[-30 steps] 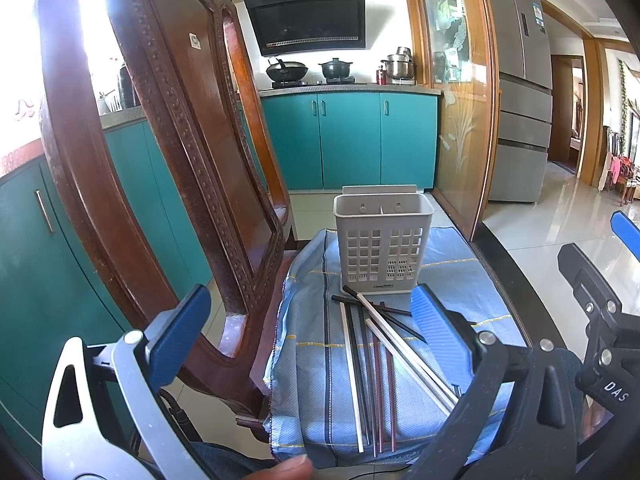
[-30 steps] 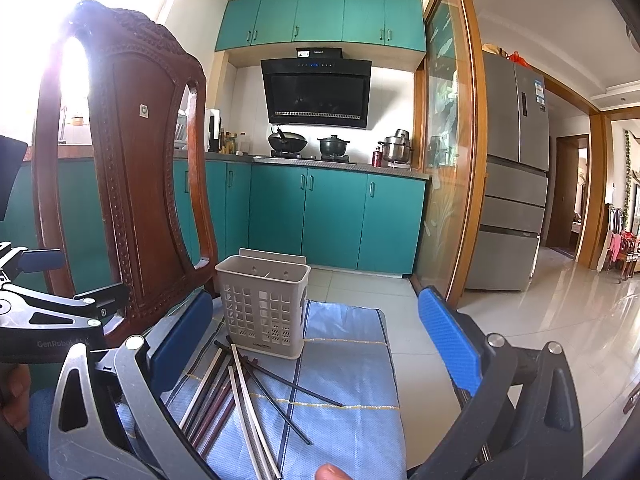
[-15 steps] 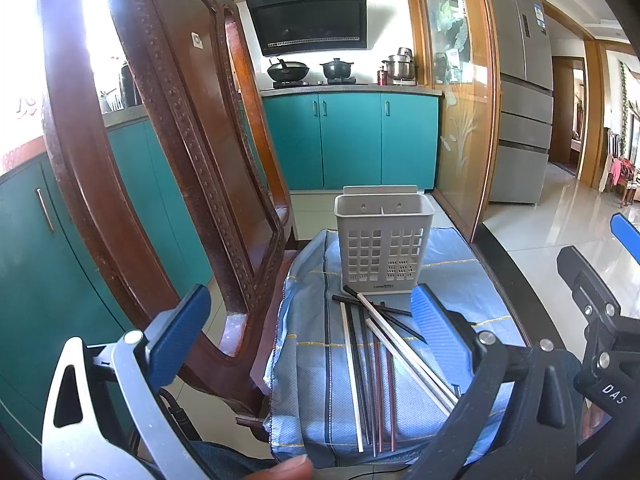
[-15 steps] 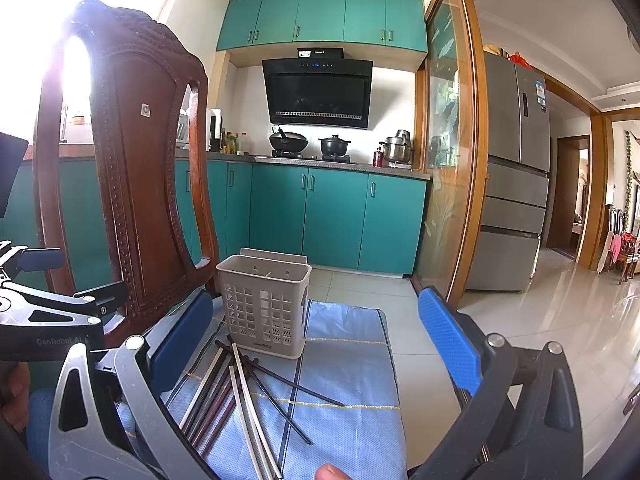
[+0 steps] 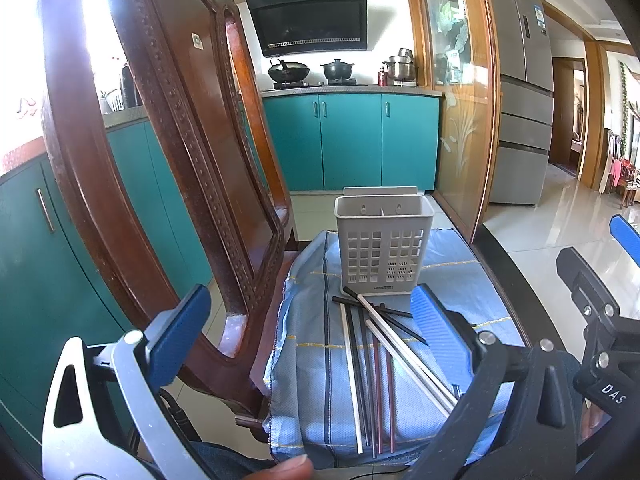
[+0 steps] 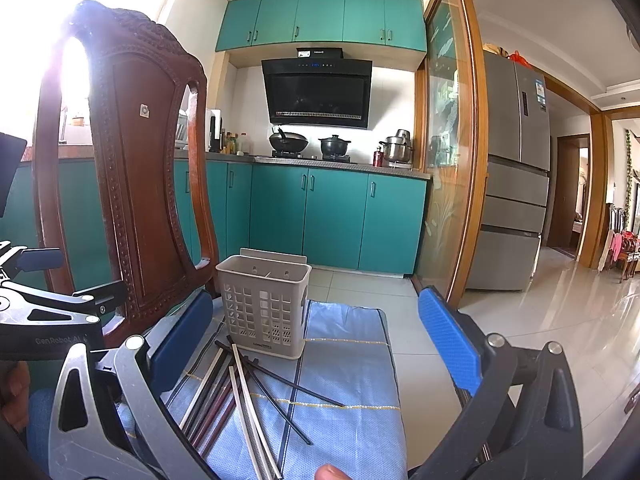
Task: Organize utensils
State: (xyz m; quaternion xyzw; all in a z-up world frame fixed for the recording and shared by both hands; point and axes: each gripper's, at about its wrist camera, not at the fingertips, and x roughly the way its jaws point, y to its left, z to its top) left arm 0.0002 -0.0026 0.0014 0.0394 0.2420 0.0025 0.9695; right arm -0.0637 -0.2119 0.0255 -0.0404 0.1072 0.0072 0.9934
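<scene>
The left gripper (image 5: 308,332) is standing wide open at the bottom of the left wrist view, its two blue fingers (image 5: 180,332) holding nothing; the right gripper (image 6: 316,344) is likewise gaping and empty at the bottom of its own view, blue pads (image 6: 450,338) far apart; between the fingers, in the lower centre of both views, chopsticks (image 5: 374,364) are lying loose on a blue cloth (image 5: 316,360), roughly nine, of which three are pale, two dark red and the rest black, though the overlap is making the count uncertain; just beyond their tips one grey slotted basket (image 5: 382,246) is standing upright at frame centre, its small base label too tiny to read; one carved wooden chair back (image 5: 160,152) is filling the left side; "DAS" is showing on the other gripper's body at lower right of the left view, "GenRobot AI" at lower left of the right view.
</scene>
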